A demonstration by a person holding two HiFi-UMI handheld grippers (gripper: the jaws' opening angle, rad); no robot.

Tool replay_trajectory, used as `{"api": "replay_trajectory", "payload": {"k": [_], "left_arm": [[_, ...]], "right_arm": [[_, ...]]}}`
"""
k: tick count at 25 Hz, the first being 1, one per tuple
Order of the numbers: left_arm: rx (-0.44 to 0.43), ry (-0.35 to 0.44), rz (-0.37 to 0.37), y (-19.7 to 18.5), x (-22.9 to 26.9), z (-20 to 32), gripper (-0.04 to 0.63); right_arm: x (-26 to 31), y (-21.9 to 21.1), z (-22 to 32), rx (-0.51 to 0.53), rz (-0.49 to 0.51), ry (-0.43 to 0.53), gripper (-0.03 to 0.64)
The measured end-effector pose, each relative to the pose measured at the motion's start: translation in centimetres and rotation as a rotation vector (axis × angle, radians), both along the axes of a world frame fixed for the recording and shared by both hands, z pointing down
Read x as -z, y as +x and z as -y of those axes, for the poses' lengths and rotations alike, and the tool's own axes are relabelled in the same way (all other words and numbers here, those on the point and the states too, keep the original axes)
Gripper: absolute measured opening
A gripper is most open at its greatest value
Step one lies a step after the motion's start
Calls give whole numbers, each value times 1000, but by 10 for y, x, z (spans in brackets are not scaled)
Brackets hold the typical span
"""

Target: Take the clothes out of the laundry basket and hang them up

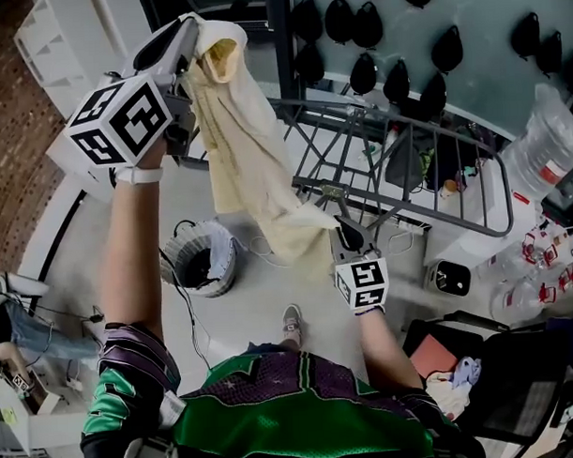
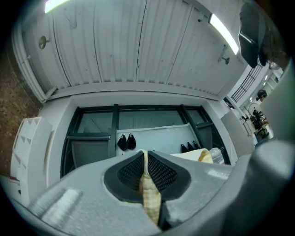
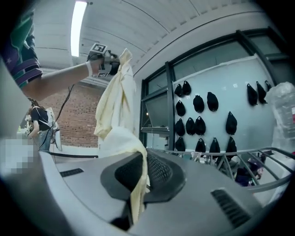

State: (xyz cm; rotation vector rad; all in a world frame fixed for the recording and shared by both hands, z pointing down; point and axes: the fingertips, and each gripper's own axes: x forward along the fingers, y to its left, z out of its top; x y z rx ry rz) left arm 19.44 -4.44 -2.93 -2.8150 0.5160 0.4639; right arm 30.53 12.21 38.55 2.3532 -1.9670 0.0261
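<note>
Hanging long from raised left tongs point(image 1: 188, 39), cloth point(image 1: 249, 154) ran down to right tongs point(image 1: 343, 229); both clenched on cloth; rack point(image 1: 424, 132) just behind.

The left claw point(image 2: 146, 174) is closed on a pale yellow cloth point(image 2: 150, 199), which is pinched between the black ribbed pads point(image 2: 162, 173) and runs down the gap between the jaws. Another fold of it shows just right of the claw. Beyond are a dark window frame point(image 2: 115, 120), black pouches point(image 2: 126, 142) hanging on a pale board point(image 2: 156, 138), and a white panelled ceiling point(image 2: 138, 41) with a light strip point(image 2: 224, 31).
</note>
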Motion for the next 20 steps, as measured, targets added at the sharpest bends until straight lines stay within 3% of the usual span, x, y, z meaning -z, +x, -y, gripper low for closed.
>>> {"api": "replay_trajectory", "payload": {"k": [12, 20], "left_arm": [[136, -173, -10, -52, -75, 92, 35], [131, -268, -6, -35, -128, 143, 35]], "right_arm": [[81, 76, -34, -127, -29, 93, 2], [138, 116, -28, -166, -64, 132, 1]]}}
